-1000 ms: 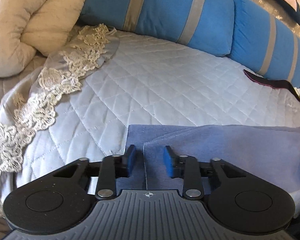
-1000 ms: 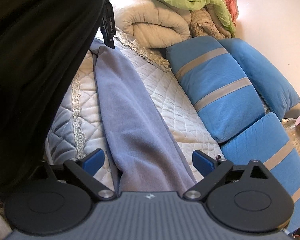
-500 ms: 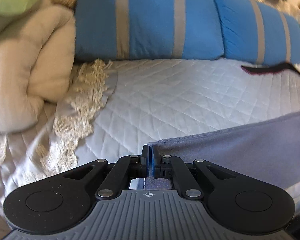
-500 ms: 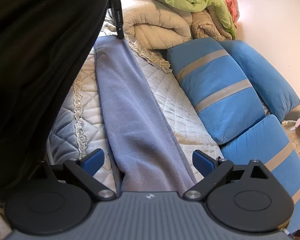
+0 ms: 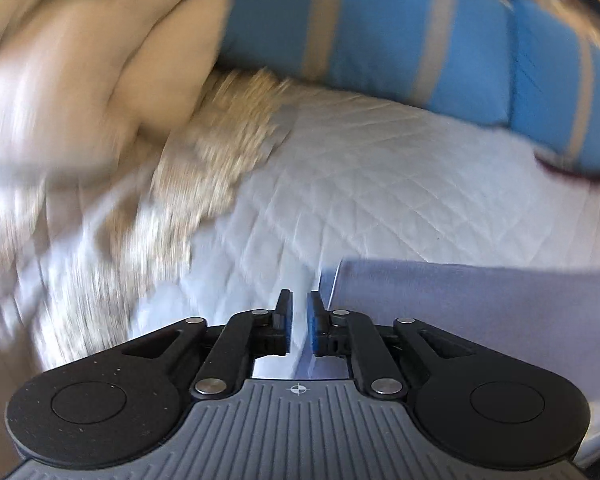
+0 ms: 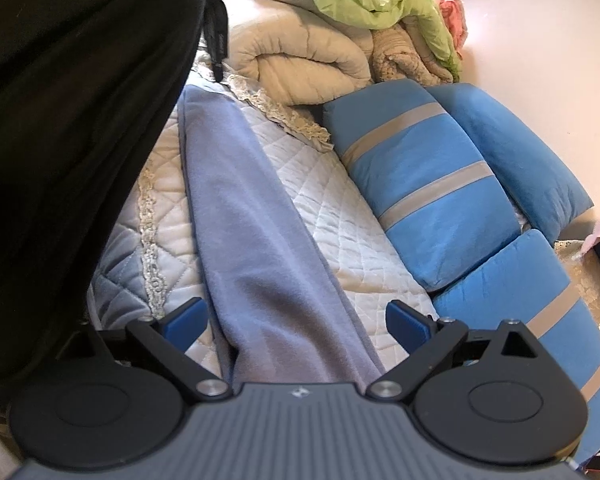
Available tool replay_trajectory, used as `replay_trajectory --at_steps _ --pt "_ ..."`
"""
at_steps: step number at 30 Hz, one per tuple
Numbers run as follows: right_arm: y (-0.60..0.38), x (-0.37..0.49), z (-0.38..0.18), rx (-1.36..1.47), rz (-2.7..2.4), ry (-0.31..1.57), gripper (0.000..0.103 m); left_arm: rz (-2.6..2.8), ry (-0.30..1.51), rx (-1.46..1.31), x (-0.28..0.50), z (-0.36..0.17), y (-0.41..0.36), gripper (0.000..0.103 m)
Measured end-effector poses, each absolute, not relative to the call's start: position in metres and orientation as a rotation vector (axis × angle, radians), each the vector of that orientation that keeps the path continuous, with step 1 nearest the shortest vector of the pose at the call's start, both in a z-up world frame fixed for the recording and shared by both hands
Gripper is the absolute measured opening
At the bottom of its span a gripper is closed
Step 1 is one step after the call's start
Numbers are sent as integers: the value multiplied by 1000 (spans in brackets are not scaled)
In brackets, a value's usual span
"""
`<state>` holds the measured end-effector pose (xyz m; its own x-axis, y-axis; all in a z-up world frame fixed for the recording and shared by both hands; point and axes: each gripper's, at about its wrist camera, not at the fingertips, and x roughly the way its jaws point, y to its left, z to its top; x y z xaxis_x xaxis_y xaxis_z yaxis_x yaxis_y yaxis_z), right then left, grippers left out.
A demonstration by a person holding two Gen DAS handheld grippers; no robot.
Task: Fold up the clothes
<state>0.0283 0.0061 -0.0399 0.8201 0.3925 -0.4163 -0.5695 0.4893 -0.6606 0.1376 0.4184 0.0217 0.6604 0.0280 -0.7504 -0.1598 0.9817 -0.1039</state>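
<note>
- Where the white quilted bedspread lies open, one lavender-blue garment is stretched on it as a long narrow band.
- In the right wrist view the garment's long axis runs from just under the right gripper away toward the cream rolled duvet; its far end sits near the lace trim.
- Both long edges of the garment look straight, with bare bedspread on either side of it.
- Two blue pillows with grey stripes line the bedspread's far edge, well apart from the garment; a third plain blue one lies behind them.
- The right gripper's jaws stand wide apart, straddling the garment's near end without touching it.
- In the blurred left wrist view the left gripper has a narrow gap between its blue pads, nothing held; the garment's corner lies just beside them on the right.
- A person's black clothing fills the near side beside the garment.
- One green blanket tops the duvet pile.
</note>
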Motion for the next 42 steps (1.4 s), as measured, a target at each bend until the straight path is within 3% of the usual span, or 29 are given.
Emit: replay_trajectory --at_steps 3,13,30,31,34,42 --pt "5 27 -40 -887 589 216 100 98 845 -415 123 15 442 47" --pt "6 26 -43 -895 590 223 101 34 745 -854 94 -23 464 45" --pt "7 26 -45 -907 595 220 103 -25 706 -1071 96 -40 460 45" --pt "7 25 -46 -907 596 221 103 -15 707 -1062 96 -40 460 44" --pt "6 23 -47 -910 597 219 103 16 704 -1033 97 -38 457 5" --pt "4 24 -48 -920 579 229 103 121 701 -839 91 -21 451 2"
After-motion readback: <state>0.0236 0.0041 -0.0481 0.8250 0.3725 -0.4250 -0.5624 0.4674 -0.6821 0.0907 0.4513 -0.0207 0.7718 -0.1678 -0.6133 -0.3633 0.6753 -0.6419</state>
